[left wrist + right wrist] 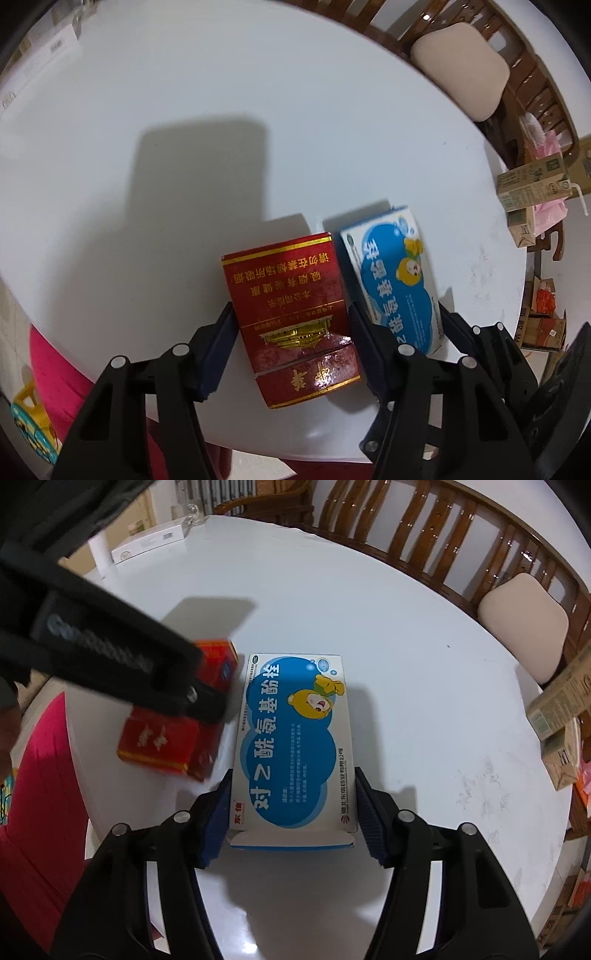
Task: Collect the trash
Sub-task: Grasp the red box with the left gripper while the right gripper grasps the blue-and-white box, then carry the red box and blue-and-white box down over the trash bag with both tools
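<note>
A red cigarette pack (291,317) with gold print sits between the fingers of my left gripper (291,332), whose pads touch its sides, above the white round table (184,110). The pack also shows in the right wrist view (173,738), partly hidden by the left gripper's black finger. A blue-and-white medicine box (295,746) with a cartoon bear sits between the fingers of my right gripper (291,805), pads against its sides. The box also shows in the left wrist view (395,280), just right of the pack.
Two tan drink cartons (532,192) lie at the table's right edge (561,716). A white flat box (147,542) and a glass sit at the far side. Wooden chairs with a beige cushion (524,624) ring the table. A pink stool (55,373) stands at lower left.
</note>
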A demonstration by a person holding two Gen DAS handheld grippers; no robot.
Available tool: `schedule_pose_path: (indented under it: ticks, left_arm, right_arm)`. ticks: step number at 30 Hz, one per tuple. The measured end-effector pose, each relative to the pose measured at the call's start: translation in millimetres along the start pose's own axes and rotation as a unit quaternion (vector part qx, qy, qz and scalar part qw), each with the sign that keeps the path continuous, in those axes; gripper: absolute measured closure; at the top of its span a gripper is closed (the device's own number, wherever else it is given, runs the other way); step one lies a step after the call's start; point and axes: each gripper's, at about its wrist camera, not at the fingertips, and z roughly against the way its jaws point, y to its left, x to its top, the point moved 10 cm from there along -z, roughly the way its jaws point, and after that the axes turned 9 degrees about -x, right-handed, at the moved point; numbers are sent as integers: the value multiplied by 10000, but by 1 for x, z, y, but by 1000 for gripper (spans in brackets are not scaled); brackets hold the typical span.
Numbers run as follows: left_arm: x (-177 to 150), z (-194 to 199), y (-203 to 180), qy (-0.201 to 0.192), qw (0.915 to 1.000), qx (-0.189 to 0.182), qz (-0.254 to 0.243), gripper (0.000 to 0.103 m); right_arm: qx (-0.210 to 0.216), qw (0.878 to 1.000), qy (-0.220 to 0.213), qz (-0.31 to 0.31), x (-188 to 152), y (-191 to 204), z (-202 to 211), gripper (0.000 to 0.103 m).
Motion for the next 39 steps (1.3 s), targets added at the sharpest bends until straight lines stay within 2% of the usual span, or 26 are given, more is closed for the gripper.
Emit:
schedule_pose_path:
  ticks: [4, 9, 21, 28, 39]
  left_arm:
    - [2, 15, -2, -187, 9994, -88, -267, 44]
    - [-2, 39, -10, -521, 9951, -117, -829, 44]
    - [-22, 106, -16, -1195, 9767, -149, -1779, 44]
    - [-46, 133, -14, -1372, 9657, -141, -2199, 44]
    - [-92, 154, -5, -1413, 9537, -241, -2643, 44]
  right_arm:
    - [-65, 9996, -53, -260, -1, -4, 7, 43]
    - [-369, 9980, -273, -434, 3, -8, 30, 43]
    - [-1038, 9859, -1035, -807, 16, 0, 138, 43]
    - [-1355, 9774, -1380, -848, 14, 23, 194, 43]
    - [-1533, 9722, -1588, -789, -10, 67, 237, 43]
